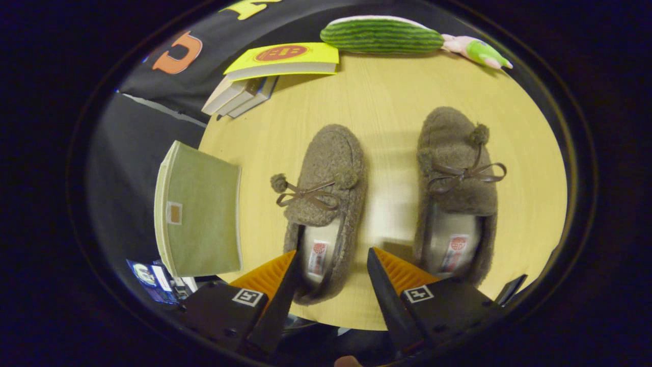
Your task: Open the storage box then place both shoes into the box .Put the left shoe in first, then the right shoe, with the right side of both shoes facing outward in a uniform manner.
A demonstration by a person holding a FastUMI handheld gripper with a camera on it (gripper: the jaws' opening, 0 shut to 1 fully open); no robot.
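Even, warm overhead light on the desk (pixel 387 92); soft shadows beside each shoe (pixel 326 173). Fisheye bends the edges, which go dim. Focus is sharp.

Gripper-mounted fisheye, steeply down on table (pixel 387 97)

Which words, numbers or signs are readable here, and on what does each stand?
None reads clearly.
Yellow book: red oval emblem, blurred.
Shoe between the fingers, insole label: too small.
Other shoe, insole label: too small.
Storage box patch: no legible text.
Hand-held gripper, open: square markers, no words.
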